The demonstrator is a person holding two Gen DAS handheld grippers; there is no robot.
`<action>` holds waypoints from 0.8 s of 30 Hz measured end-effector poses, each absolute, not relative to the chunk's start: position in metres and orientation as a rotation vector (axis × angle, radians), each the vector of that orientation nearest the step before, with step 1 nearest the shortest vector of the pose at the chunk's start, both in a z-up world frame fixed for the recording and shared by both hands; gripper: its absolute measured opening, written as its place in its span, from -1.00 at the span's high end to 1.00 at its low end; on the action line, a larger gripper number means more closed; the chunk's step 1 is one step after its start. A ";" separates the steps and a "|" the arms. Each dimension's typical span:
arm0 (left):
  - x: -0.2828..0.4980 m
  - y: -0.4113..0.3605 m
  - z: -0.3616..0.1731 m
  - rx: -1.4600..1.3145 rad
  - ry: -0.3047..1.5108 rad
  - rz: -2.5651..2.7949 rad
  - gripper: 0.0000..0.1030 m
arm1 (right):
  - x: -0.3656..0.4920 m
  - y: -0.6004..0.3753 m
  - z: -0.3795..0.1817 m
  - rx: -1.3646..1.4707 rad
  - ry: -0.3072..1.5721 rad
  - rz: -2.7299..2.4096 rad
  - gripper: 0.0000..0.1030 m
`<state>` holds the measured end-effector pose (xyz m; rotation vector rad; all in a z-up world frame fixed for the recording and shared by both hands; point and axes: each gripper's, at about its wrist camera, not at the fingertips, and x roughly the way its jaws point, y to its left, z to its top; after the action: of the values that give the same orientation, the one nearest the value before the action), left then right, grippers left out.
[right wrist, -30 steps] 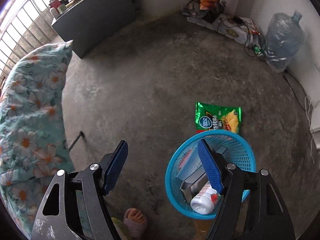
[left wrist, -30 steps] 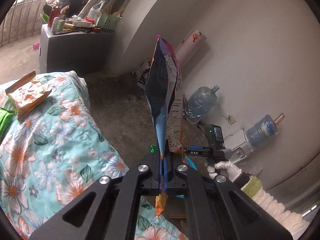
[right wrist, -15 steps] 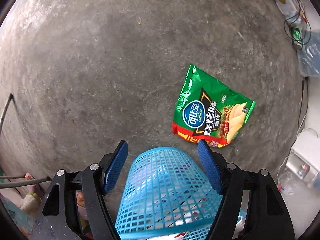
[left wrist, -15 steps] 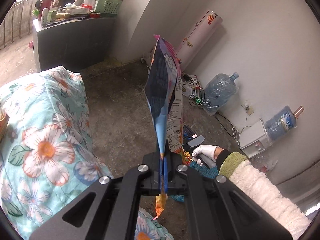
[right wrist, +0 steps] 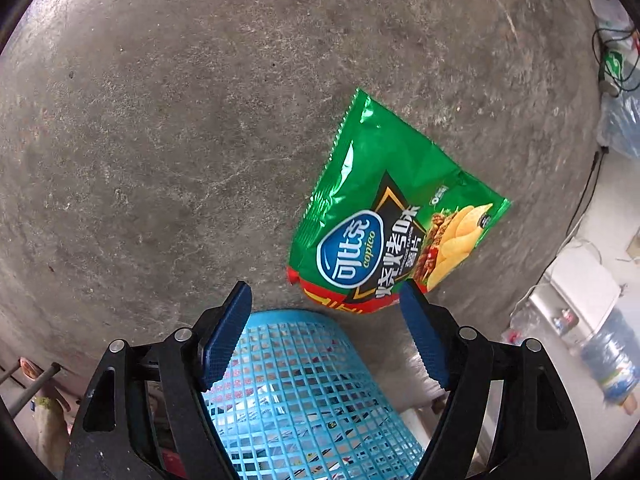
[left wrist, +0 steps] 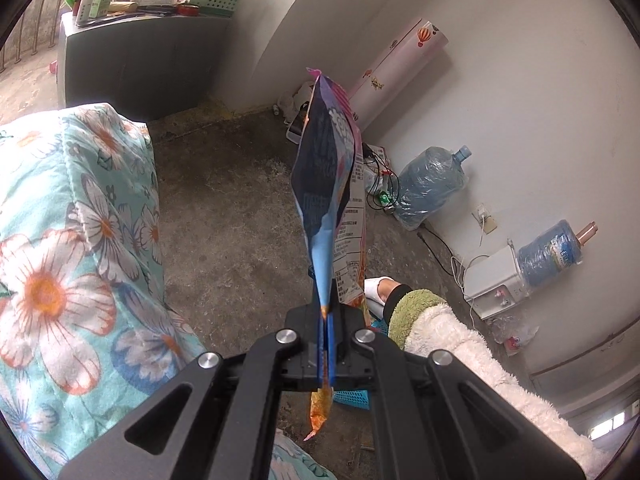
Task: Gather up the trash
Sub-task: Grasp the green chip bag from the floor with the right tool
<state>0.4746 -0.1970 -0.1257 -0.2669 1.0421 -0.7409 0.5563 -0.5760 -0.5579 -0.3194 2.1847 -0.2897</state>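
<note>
The left gripper (left wrist: 325, 320) pinches a blue snack bag (left wrist: 326, 168) upright above the floor. The right gripper (right wrist: 326, 312) – jaws opening, nothing between them – hovers over the blue basket (right wrist: 304, 392), with a green chip bag (right wrist: 384, 216) lying flat on the concrete just beyond its rim.

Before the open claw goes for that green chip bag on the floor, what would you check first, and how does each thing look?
1. Right gripper wide enough for the bag: ok, jaws apart and opening, nothing between them.
2. Green chip bag reachable: ok, it lies flat on the bare concrete floor, just ahead of the fingertips.
3. Bag free of the blue basket: cannot tell, its near edge sits right at the rim.
4. Left gripper secure: ok, shut on the blue snack bag.
5. Room in the basket: cannot tell, only its mesh side shows.
</note>
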 end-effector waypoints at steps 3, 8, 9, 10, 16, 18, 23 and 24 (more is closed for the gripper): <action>0.476 -0.196 -0.127 -0.275 1.049 -0.742 0.99 | 0.559 -0.574 -0.570 -0.344 2.177 -0.299 -0.41; 0.477 -0.195 -0.128 -0.292 1.054 -0.742 0.99 | 0.556 -0.582 -0.593 -0.417 2.200 -0.350 -0.41; 0.477 -0.195 -0.128 -0.295 1.057 -0.740 0.99 | 0.554 -0.586 -0.597 -0.427 2.203 -0.361 -0.41; 0.478 -0.195 -0.129 -0.299 1.062 -0.737 0.99 | 0.552 -0.588 -0.601 -0.435 2.203 -0.370 -0.41; 0.479 -0.197 -0.132 -0.294 1.067 -0.729 0.99 | 0.542 -0.596 -0.618 -0.460 2.206 -0.385 -0.45; 0.479 -0.198 -0.133 -0.289 1.066 -0.729 0.99 | 0.541 -0.601 -0.618 -0.463 2.198 -0.386 -0.46; 0.478 -0.199 -0.133 -0.282 1.069 -0.725 0.99 | 0.534 -0.611 -0.619 -0.456 2.183 -0.370 -0.40; 0.478 -0.199 -0.134 -0.284 1.068 -0.726 0.99 | 0.533 -0.610 -0.618 -0.443 2.184 -0.364 -0.34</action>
<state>0.4782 -0.1991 -0.1335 -0.2837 1.0676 -0.7261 0.5332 -0.6103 -0.6181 -0.4434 2.1839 -0.3642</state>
